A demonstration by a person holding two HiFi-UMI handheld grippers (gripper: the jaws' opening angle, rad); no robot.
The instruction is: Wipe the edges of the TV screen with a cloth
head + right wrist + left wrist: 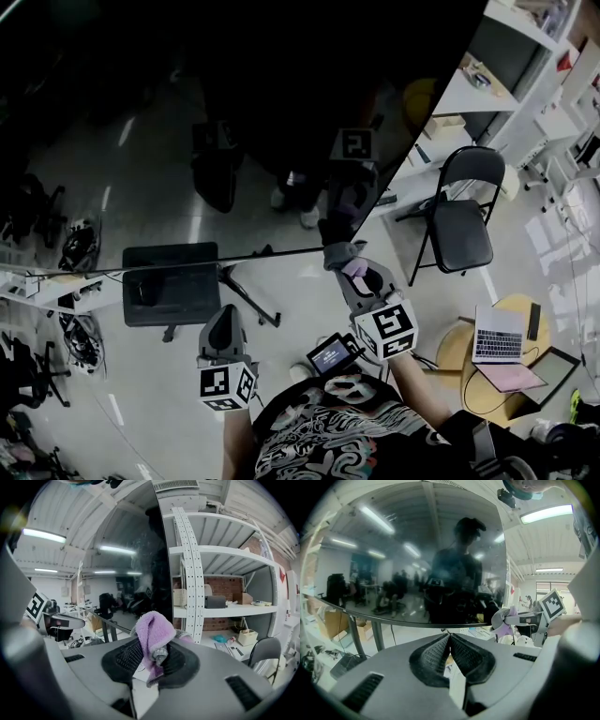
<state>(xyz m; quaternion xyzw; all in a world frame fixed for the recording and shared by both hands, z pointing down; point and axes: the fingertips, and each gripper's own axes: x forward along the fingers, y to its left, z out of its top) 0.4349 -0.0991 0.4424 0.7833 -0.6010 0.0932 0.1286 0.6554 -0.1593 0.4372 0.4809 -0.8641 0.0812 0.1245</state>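
**Right gripper [152, 657] clamped on cloth [155, 629] at TV screen [187, 122] corner**

Cloth sits at the lower right corner, where bottom and right edges meet. Left gripper [450, 641]: jaws together, nothing held, below the bottom edge. Can't tell what's wiped; likely most edges remain.

Head view looks steeply down; both gripper views face the TV screen [408, 550].

Your left hand-held gripper [224, 323] sits low and close to your body, jaws pressed together with nothing between them. Your right hand-held gripper [354, 272] reaches farther forward with the arm extended, jaws clamped on a bunched purple cloth [153, 629].
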